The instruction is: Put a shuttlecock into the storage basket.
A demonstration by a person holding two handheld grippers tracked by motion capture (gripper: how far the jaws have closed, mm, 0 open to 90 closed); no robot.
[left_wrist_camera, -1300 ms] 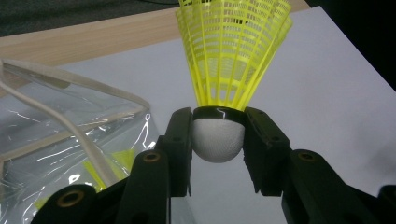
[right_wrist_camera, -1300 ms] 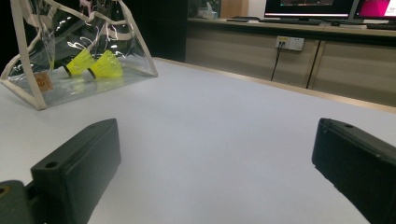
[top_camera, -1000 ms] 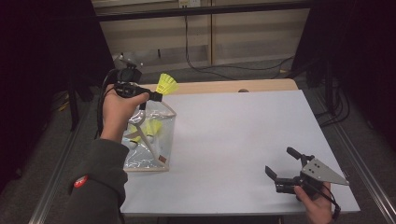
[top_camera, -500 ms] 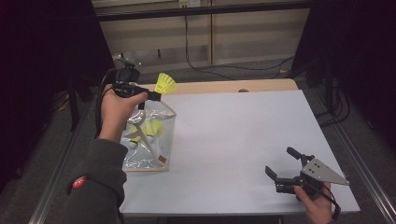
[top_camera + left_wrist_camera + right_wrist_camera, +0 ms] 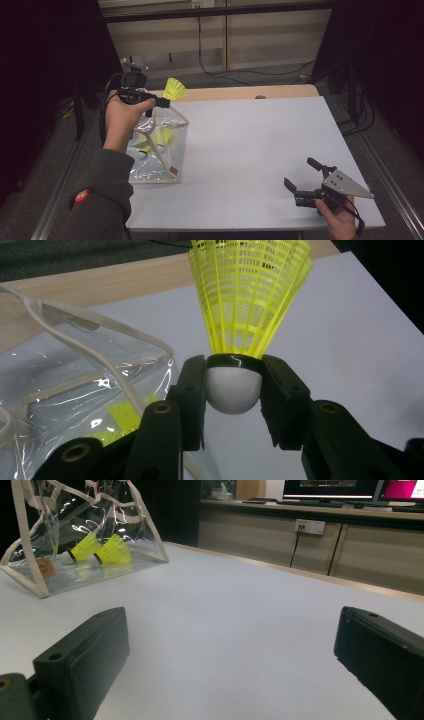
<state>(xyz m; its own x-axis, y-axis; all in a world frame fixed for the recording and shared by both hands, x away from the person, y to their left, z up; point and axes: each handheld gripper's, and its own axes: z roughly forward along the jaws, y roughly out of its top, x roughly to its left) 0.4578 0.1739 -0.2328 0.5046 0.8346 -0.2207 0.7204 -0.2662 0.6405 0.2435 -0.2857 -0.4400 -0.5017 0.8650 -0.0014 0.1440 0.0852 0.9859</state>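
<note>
We hold the yellow shuttlecock (image 5: 248,315) in our left tool (image 5: 159,102), the jaws clamped on its white cork, the skirt pointing away from the hand — raised just over the far top edge of the clear bag (image 5: 155,150) at the desk's (image 5: 250,140) left side. The bag with its two other shuttlecocks lies directly below and toward us, so the coming move looks like a short drop. Our right tool (image 5: 302,181) rests well apart at the near right corner, jaws spread wide and empty.
</note>
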